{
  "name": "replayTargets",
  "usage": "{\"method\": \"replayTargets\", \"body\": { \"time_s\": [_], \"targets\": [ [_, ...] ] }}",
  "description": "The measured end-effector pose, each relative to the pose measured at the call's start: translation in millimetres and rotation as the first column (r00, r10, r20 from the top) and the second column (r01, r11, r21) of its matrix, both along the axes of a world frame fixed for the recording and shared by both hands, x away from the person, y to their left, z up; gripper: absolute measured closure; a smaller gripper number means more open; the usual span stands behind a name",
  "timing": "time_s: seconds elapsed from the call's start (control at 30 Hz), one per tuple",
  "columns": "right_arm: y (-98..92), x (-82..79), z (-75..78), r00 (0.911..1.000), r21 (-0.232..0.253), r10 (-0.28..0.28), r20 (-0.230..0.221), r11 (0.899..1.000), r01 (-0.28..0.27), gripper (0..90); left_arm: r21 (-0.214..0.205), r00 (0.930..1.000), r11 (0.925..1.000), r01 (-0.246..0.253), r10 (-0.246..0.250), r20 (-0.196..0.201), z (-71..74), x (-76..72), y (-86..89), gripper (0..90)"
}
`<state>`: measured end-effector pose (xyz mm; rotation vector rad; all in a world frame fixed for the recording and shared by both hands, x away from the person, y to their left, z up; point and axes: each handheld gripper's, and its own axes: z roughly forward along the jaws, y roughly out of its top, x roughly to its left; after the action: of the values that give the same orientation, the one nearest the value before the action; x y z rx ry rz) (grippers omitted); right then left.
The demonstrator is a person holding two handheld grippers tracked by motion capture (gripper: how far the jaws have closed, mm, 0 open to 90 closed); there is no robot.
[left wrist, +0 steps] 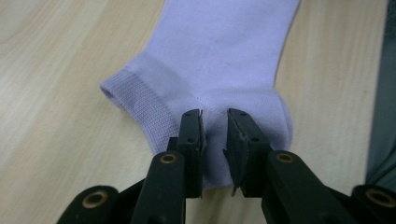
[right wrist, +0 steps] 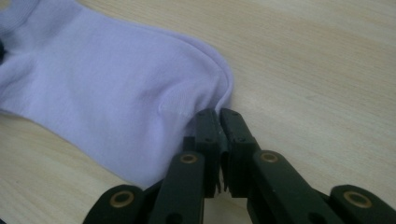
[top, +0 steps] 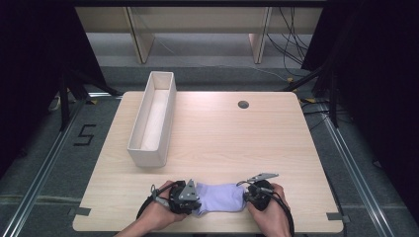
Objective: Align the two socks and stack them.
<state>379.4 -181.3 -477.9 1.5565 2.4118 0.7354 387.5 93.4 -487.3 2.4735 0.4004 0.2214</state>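
A pale lilac ankle sock (top: pixel 220 196) lies flat near the table's front edge, between my two grippers. My left gripper (top: pixel 194 200) is at its cuff and heel end. In the left gripper view the sock (left wrist: pixel 219 51) runs away from me, and the left gripper (left wrist: pixel 214 114) has its jaws a little apart over the heel, with fabric showing in the gap. My right gripper (top: pixel 250 195) is at the toe end. In the right gripper view the right gripper (right wrist: pixel 219 114) has its jaws nearly together, pinching the rounded toe edge of the sock (right wrist: pixel 102 93).
A long, narrow white box (top: pixel 147 157) stands open-topped on the left half of the wooden table (top: pixel 222 133), running front to back. A small dark cable hole (top: pixel 243 104) sits near the back edge. Hands and forearms come in from the bottom.
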Motion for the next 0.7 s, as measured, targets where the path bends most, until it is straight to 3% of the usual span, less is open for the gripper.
{"method": "replayTargets", "body": {
  "time_s": [0.2, 0.27, 0.37, 0.43, 0.5, 0.7],
  "targets": [
    [7.1, -1.2, 1.4, 0.9998, 0.015, 0.018, -0.007, 1.000, -0.018, 83.4, 0.039, 0.9999, 0.9992, -0.005, 0.005, 0.011, 2.7, 8.8, 10.4, 73.2],
    [8.9, -1.9, 4.6, 0.9997, 0.023, 0.022, 0.012, 0.999, -0.022, 79.9, 0.042, 0.9996, 0.9988, -0.023, 0.023, 0.017, 4.9, 9.4, 14.8, 70.8],
    [10.7, -0.7, 11.0, 0.9977, 0.055, 0.000, 0.068, 0.998, -0.004, 74.9, -0.023, 0.9973, 0.9975, -0.066, 0.067, 0.029, 11.3, 6.3, 20.1, 66.1],
    [11.9, 1.5, 13.0, 0.9968, 0.056, 0.000, 0.080, 0.998, -0.005, 73.0, -0.077, 0.9973, 0.9946, -0.069, 0.071, 0.019, 15.1, 1.5, 19.3, 65.1],
    [16.7, 4.1, 12.6, 0.9965, 0.056, 0.007, 0.084, 0.998, -0.012, 72.4, -0.098, 0.9979, 0.9932, -0.063, 0.064, 0.007, 15.8, -1.8, 17.0, 66.5],
    [22.9, 10.6, 4.2, 0.9975, 0.033, 0.024, 0.066, 0.999, -0.026, 71.6, -0.021, 1.0000, 0.9998, -0.004, 0.004, -0.001, 6.4, -5.3, 11.7, 70.4]
  ]
}}
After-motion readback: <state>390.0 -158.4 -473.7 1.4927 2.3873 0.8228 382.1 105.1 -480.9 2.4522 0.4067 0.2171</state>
